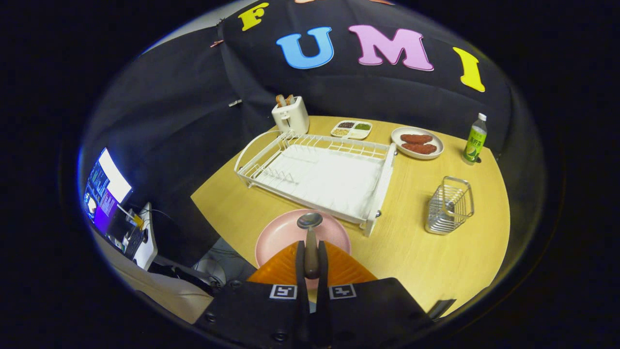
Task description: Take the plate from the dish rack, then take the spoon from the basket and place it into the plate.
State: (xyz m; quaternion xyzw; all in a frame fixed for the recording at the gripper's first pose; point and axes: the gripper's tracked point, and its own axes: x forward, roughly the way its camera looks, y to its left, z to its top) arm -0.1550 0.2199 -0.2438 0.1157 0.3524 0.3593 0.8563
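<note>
A pink plate [283, 232] lies on the wooden table just in front of the white dish rack [319, 174], whose slots hold nothing. My gripper [310, 254] is shut on the handle of a metal spoon [310, 222]. The spoon points forward from between the fingers, and its bowl hangs above the far part of the plate. The fingers cover the near part of the plate. A wire basket [449, 206] stands to the right of the rack with nothing visible inside it.
Beyond the rack are a white toaster [290, 116], a divided dish of condiments [351, 129] and a plate with two brown patties [417, 143]. A green bottle [474, 140] stands at the far right. A monitor and desk clutter [109, 198] sit off the table's left edge.
</note>
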